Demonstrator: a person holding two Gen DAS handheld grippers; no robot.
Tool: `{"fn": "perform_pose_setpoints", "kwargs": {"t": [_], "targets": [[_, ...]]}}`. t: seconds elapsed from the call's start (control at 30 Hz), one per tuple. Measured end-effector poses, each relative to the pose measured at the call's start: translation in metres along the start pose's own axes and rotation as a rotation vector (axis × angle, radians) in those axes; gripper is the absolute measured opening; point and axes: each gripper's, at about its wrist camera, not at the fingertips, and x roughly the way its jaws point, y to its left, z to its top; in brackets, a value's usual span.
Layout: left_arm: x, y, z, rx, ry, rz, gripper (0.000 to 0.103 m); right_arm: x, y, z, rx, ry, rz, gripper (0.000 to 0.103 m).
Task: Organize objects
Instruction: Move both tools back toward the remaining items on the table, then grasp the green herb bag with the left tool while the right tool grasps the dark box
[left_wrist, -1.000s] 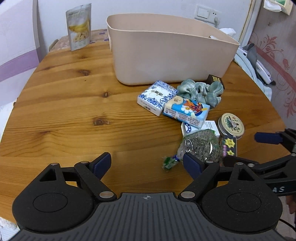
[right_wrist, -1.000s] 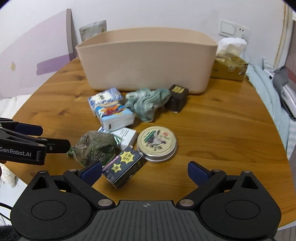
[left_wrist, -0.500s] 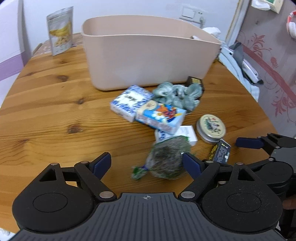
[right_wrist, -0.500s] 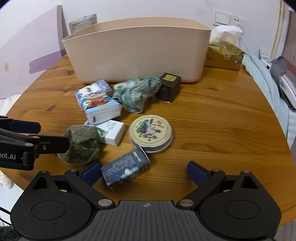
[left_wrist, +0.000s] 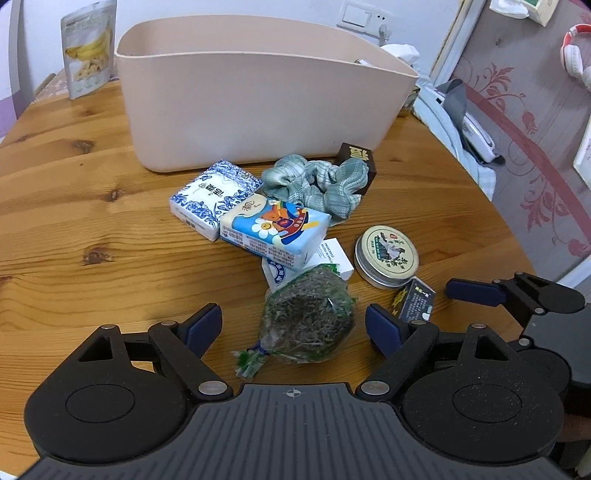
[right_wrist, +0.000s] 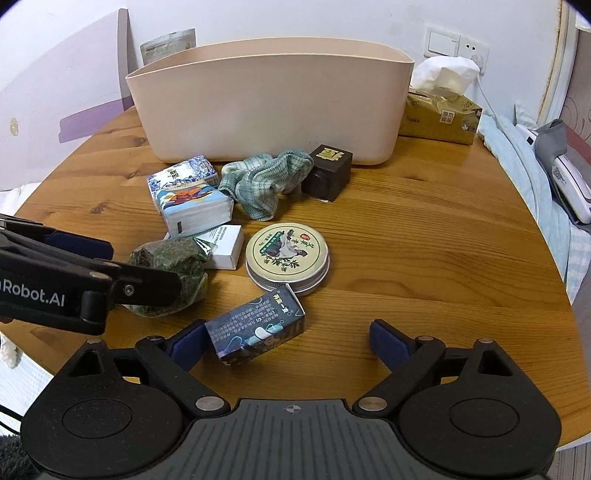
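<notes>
Your left gripper (left_wrist: 293, 325) straddles the herb bag (left_wrist: 308, 319) on the table (left_wrist: 92, 221), unclenched. Your right gripper (right_wrist: 288, 341), jaws just narrowing, brackets the dark box (right_wrist: 256, 328) without clamping it.

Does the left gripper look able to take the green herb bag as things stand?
Probably yes: the left gripper is open with the herb bag between its pads, nothing on top.

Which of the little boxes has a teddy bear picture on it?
The light blue tissue pack, lying partly on top of the blue-and-white patterned pack. It alone shows a cartoon bear and a daisy; the dark box near the tin shows only text.
</notes>
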Motion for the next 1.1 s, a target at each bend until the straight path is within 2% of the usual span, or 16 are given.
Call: {"fn": "perform_pose_setpoints", "kwargs": {"t": [0.03, 0.27, 0.47, 0.6, 1.1], "targets": [[0.002, 0.000, 0.000, -0.001, 0.002, 0.001, 0.086, 0.000, 0.000, 0.000, -0.003, -0.003, 0.001, 0.090], [0.007, -0.002, 0.001, 0.011, 0.015, -0.036, 0.059, -0.001, 0.002, 0.002, -0.010, -0.022, 0.002, 0.071], [0.007, 0.003, 0.001, -0.005, 0.016, -0.043, 0.055, -0.002, -0.001, 0.004, 0.018, -0.043, 0.006, 0.049], [0.003, 0.011, 0.001, -0.029, 0.011, -0.034, 0.054, -0.003, -0.005, 0.004, 0.048, -0.044, 0.039, 0.049], [-0.027, 0.018, 0.003, -0.021, -0.062, -0.005, 0.053, -0.018, -0.002, 0.013, 0.048, -0.098, 0.041, 0.049]]}}
